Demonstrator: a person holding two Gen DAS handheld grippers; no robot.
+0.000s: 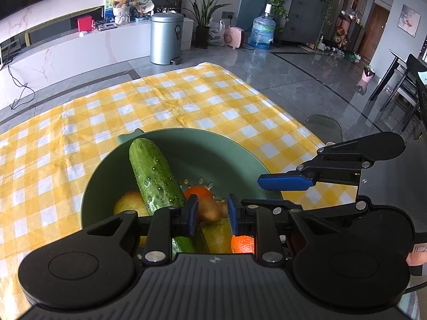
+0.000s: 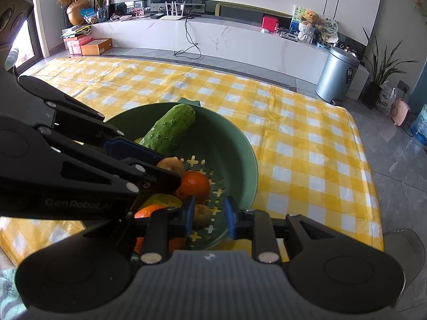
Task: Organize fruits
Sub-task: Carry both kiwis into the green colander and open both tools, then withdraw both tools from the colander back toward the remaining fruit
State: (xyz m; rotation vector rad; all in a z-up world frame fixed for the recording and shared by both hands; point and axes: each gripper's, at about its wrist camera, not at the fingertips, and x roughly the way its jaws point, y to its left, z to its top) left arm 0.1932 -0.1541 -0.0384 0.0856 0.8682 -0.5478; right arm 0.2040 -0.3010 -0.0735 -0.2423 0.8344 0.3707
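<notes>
- The left gripper was seen with its blue pads slightly parted and nothing clamped between them, poised over the green bowl.
- Just beyond its pads a kiwi was seen, with an orange behind it.
- A cucumber was propped against the bowl's far-left wall, beside a pear.
- The right gripper was likewise found released, empty, over the bowl's perforated floor.
- A yellow checked cloth was spread under the bowl.
</notes>
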